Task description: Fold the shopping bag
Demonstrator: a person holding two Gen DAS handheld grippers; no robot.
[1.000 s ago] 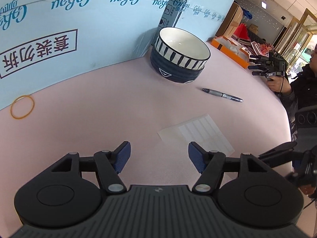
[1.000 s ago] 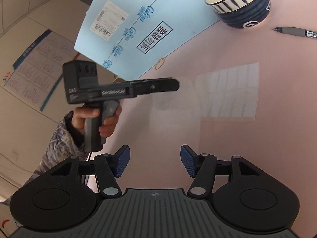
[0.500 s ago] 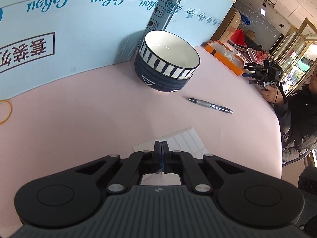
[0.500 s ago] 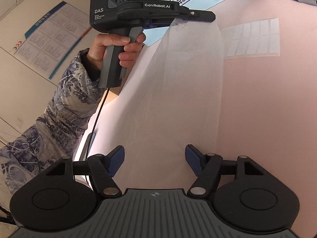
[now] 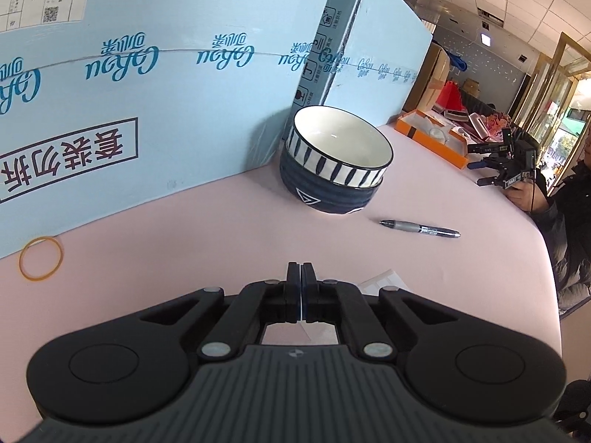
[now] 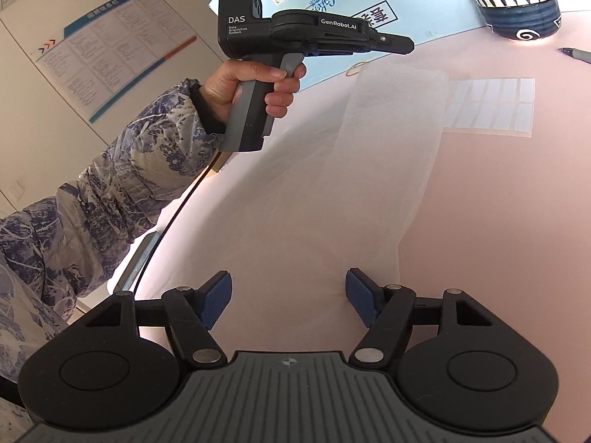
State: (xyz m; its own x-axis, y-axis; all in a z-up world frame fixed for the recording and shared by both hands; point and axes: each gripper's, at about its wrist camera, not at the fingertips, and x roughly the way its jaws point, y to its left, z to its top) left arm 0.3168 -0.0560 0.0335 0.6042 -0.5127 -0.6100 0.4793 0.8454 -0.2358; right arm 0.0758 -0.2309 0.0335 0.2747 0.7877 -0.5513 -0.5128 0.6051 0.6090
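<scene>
A thin, translucent white shopping bag point(image 6: 388, 155) stretches over the pink table point(image 6: 498, 221), from my right gripper up toward my left one. Its far edge is raised just under the tip of my left gripper point(image 6: 406, 42), which a hand holds level above the table. In the left wrist view that gripper point(image 5: 301, 269) has its pads pressed together, and a sliver of film point(image 5: 306, 328) shows below them. My right gripper point(image 6: 288, 295) is open at the bag's near end. Its pads touch nothing.
A striped bowl point(image 5: 336, 170), a pen point(image 5: 421, 229), a rubber band point(image 5: 40, 258) and a white label sheet point(image 6: 491, 105) lie beyond the bag. A big blue carton point(image 5: 147, 110) walls the far side. A phone point(image 6: 142, 258) lies at the table's left edge. Another person point(image 5: 569, 229) sits at the right.
My left gripper went from open to shut and drew the bag's edge up off the table. The right gripper's jaws widened, and it moved in toward the bag's near end.
</scene>
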